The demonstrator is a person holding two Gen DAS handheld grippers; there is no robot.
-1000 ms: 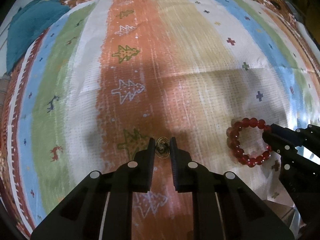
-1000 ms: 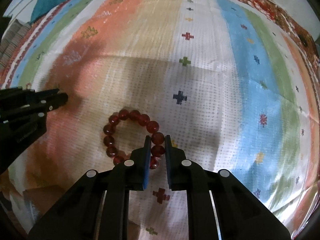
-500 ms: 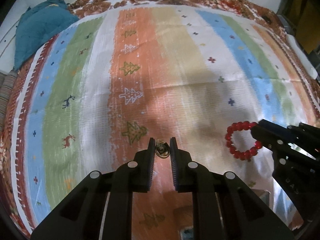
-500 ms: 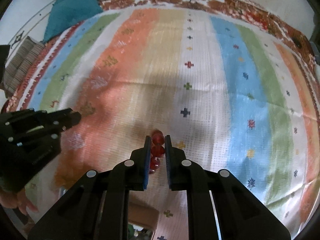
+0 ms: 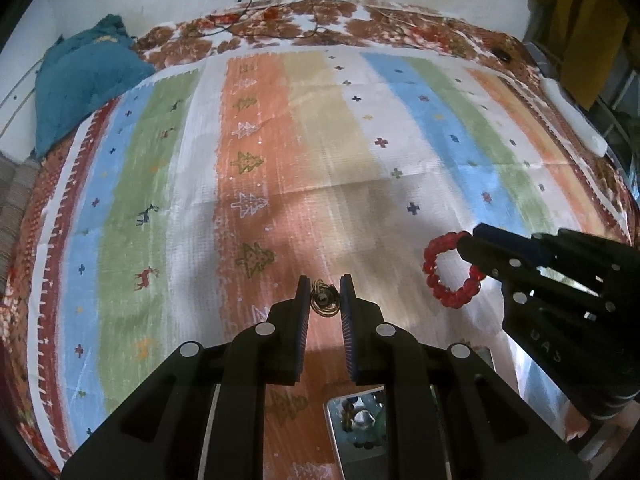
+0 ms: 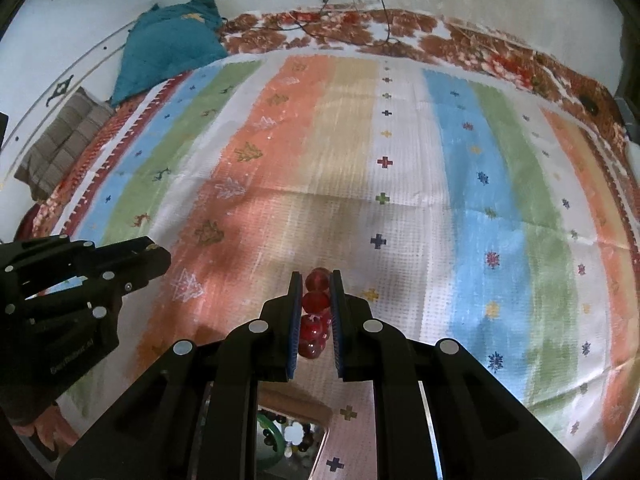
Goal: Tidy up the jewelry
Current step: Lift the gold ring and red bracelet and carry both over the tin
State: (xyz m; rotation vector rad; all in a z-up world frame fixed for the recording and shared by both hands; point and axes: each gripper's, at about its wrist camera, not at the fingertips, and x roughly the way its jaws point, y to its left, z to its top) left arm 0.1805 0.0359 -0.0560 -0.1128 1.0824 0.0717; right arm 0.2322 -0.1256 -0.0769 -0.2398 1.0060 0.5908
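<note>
Gripping one gold ring (image 5: 325,299): left jaws; one red bead bracelet (image 6: 316,308): right jaws.

Below me lies a bed (image 5: 420,28) covered by a striped cloth (image 5: 320,152). On it rest a teal blanket (image 5: 84,80) and an open box (image 5: 356,420).

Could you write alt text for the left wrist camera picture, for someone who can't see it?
A black claw pinches a small gold ring above a striped rug. At right, a second claw holds a red bead bracelet. A teal cushion lies at the far left corner.
</note>
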